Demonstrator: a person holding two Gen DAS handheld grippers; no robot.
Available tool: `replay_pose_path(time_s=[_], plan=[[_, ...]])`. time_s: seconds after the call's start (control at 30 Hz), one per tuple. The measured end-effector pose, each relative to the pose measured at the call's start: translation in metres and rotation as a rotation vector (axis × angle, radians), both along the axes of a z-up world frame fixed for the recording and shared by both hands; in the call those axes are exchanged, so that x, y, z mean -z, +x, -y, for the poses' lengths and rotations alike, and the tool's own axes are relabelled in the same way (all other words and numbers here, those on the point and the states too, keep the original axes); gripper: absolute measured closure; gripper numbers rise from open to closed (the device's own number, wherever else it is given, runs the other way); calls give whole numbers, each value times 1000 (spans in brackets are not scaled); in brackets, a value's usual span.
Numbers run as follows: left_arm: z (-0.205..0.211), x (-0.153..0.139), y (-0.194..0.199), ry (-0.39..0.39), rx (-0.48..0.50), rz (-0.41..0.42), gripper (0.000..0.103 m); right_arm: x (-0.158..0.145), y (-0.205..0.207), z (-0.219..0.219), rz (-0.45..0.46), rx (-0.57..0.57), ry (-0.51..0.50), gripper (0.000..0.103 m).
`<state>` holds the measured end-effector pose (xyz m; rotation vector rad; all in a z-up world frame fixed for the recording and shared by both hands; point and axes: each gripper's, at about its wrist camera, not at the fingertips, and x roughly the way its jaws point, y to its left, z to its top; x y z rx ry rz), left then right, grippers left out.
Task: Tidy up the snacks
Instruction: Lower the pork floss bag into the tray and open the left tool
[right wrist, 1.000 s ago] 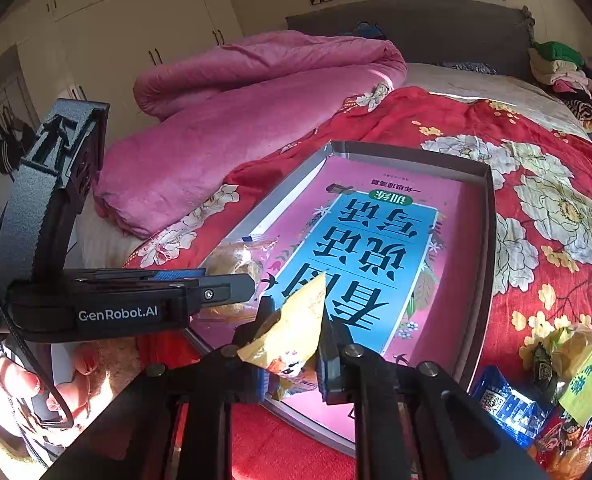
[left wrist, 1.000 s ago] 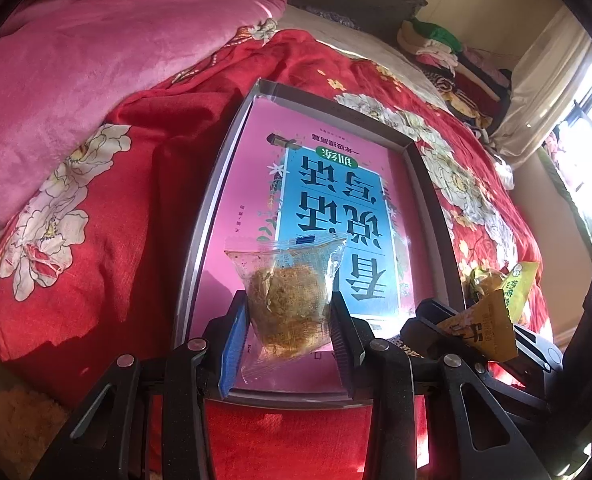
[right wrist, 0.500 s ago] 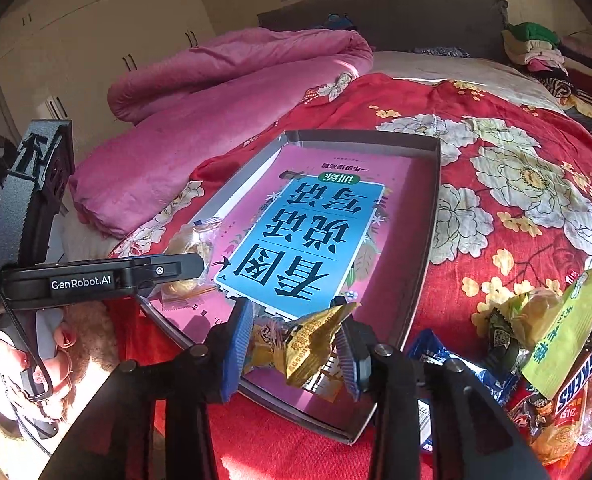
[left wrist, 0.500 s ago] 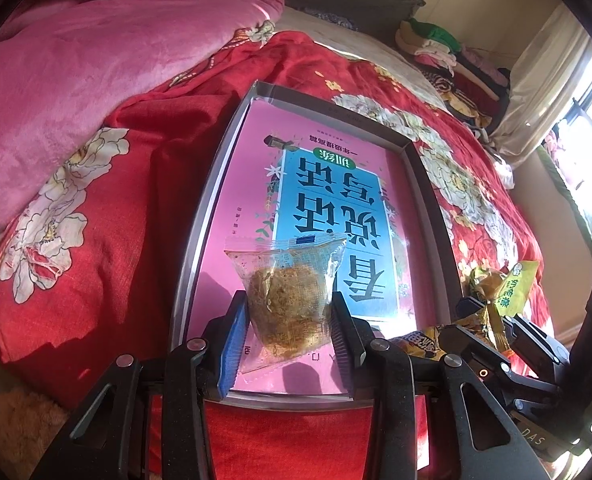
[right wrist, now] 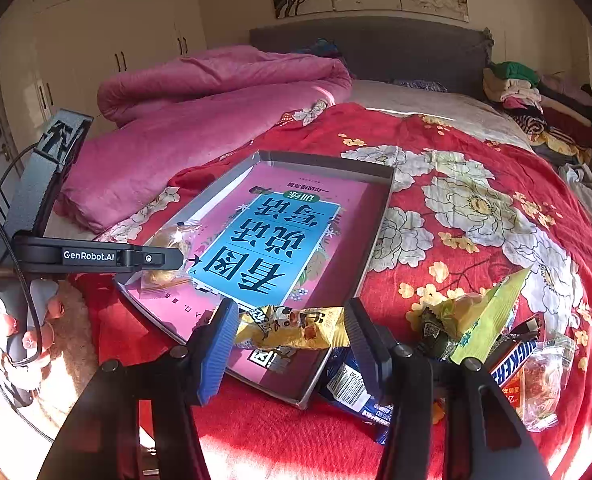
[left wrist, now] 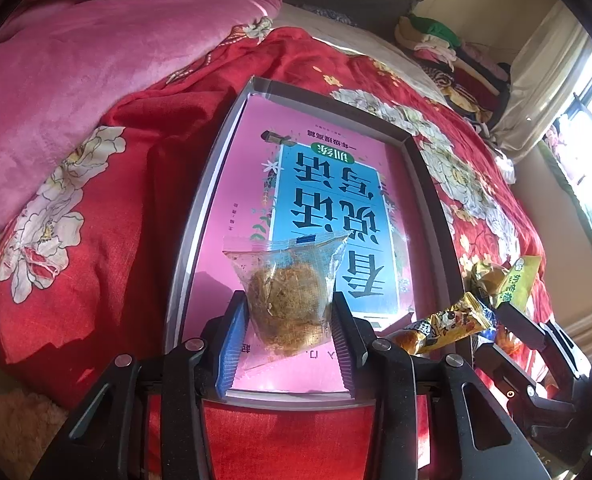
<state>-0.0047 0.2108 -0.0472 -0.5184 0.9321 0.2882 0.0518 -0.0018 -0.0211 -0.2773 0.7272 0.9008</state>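
Nearest in the left wrist view, the left tongs (left wrist: 289,332) are closed partway on a clear bag (left wrist: 287,292) with a brown cake inside, both pads pressing its sides. The bag stands upright over the near end of the tray (left wrist: 199,216), probably because it is being set down there; whether its bottom edge rests on the tray floor I cannot tell.

In the right wrist view, the right tongs (right wrist: 291,338) have just been opening. A yellow wrapper (right wrist: 296,328) lies crosswise between the pads, its ends close to or touching them, with no visible squeeze. It sits at the tray's near right corner, so it looks released, or nearly so, beside the first snack.

Just right of the tray, on the red bedspread (right wrist: 436,152), the unsorted pile waits: a blue packet (right wrist: 352,390), a green packet (right wrist: 484,320) and a chocolate bar (right wrist: 512,364). The pile lies near the right tongs, handy for the next pick.

Farther off, the tray's pink floor with its blue printed panel is bare, leaving room for the pile. Beyond it lies a rolled pink quilt (right wrist: 199,120).
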Motion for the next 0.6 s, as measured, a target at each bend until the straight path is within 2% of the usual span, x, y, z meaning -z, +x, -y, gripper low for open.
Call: replay_pose_path(time_s=[0.27, 0.43, 0.6], plan=[[3, -4, -1, 8, 10, 18, 52, 10, -5, -8, -37, -30, -12, 48], [4, -7, -2, 7, 13, 34, 50, 7, -7, -8, -28, -32, -2, 48], [9, -17, -4, 15, 24, 77, 42, 1, -8, -3, -9, -21, 15, 47]])
